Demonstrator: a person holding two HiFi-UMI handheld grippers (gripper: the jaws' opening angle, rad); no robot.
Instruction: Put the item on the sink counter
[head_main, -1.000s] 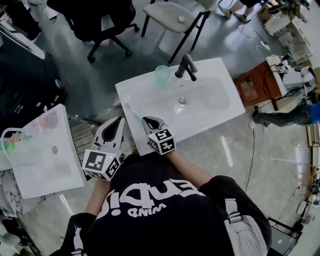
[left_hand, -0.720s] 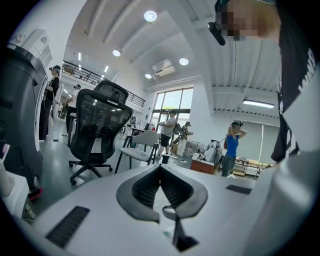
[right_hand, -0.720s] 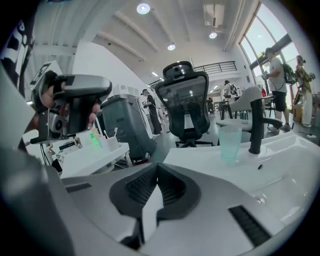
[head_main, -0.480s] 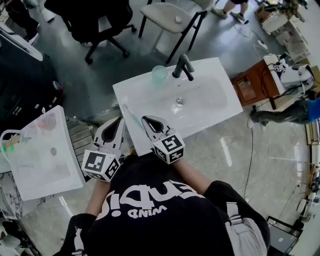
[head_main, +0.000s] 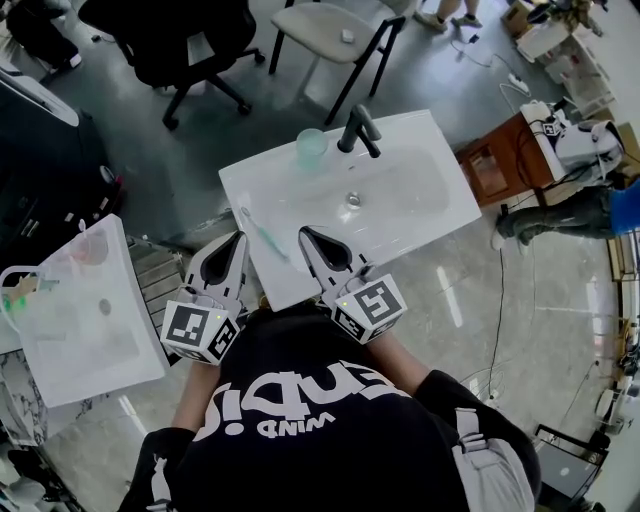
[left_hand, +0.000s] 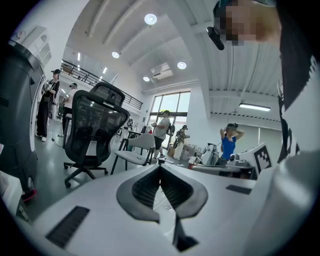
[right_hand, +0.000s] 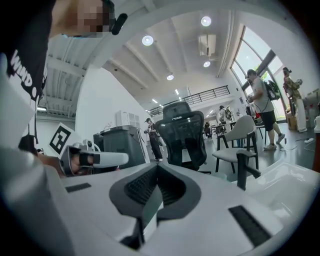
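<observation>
A green toothbrush lies on the left part of the white sink counter, loose and apart from both grippers. My right gripper hovers above the counter's near edge just right of it, shut and empty; its jaws meet at the tip in the right gripper view. My left gripper stays left of the toothbrush at the counter's near left corner, also shut with nothing between its jaws. A pale green cup and a black faucet stand at the counter's far edge.
A second white basin stands at the left. Behind the sink are a black office chair and a light chair. A wooden cabinet and a person on the floor are at the right.
My right gripper has risen and drifted right, away from the toothbrush, still shut. The toothbrush stays lying on the counter. The left gripper has hardly moved.
</observation>
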